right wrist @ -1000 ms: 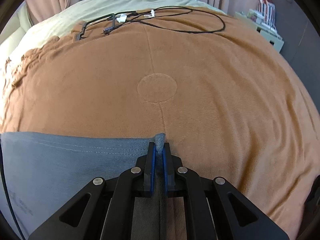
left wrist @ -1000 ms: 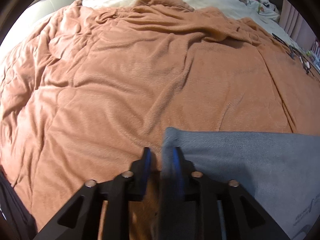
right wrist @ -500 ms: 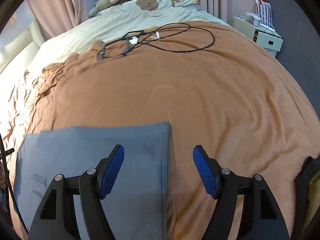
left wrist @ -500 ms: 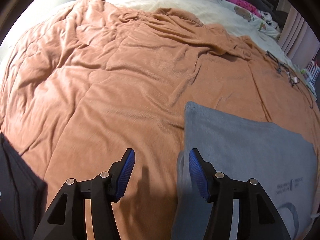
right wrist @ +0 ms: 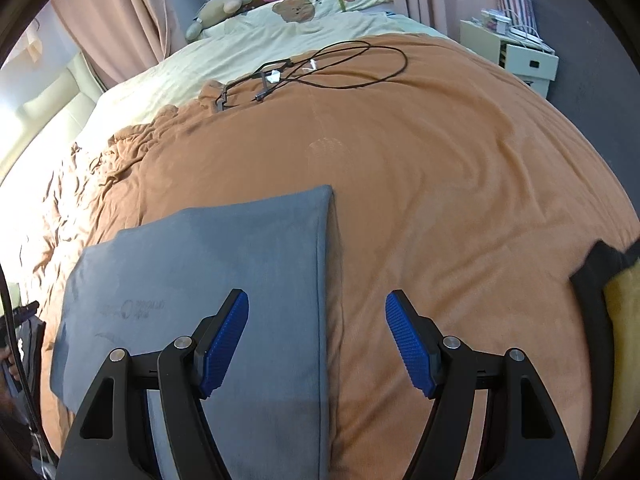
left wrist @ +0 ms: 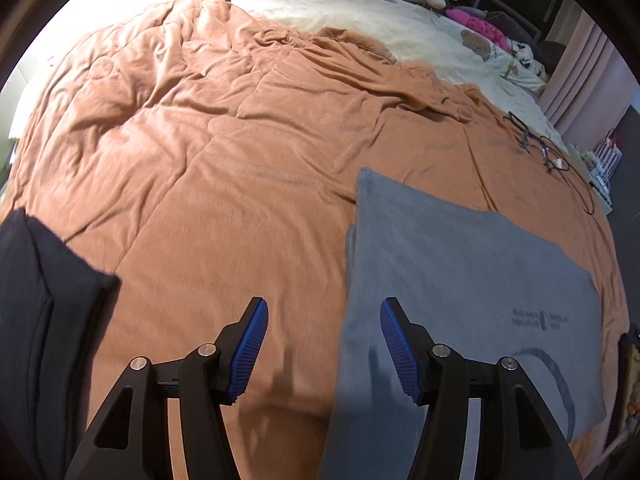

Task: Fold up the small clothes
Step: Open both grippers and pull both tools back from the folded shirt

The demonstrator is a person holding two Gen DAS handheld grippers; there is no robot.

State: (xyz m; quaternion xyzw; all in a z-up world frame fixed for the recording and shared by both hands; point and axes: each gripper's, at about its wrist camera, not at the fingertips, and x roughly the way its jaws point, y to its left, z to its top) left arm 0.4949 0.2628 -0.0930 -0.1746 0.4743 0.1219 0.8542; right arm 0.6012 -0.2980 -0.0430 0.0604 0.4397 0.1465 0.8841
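Note:
A grey folded garment (left wrist: 460,280) with a faint printed logo lies flat on the orange blanket (left wrist: 240,140). In the right wrist view the same grey garment (right wrist: 224,264) fills the lower left. My left gripper (left wrist: 324,344) hangs open above the garment's left edge, one blue pad over the blanket and the other over grey cloth. My right gripper (right wrist: 316,340) is open too, straddling the garment's right edge with nothing between its fingers.
A dark folded garment (left wrist: 36,320) lies at the left. A black and yellow item (right wrist: 608,304) lies at the right. Black cables (right wrist: 320,68) rest farther back on the blanket, with a cream sheet (right wrist: 248,44), plush toys and a white bedside cabinet (right wrist: 516,56) beyond.
Both grippers let go of the grey garment's far corners, opened wide, and pulled back and up. The garment now lies flat.

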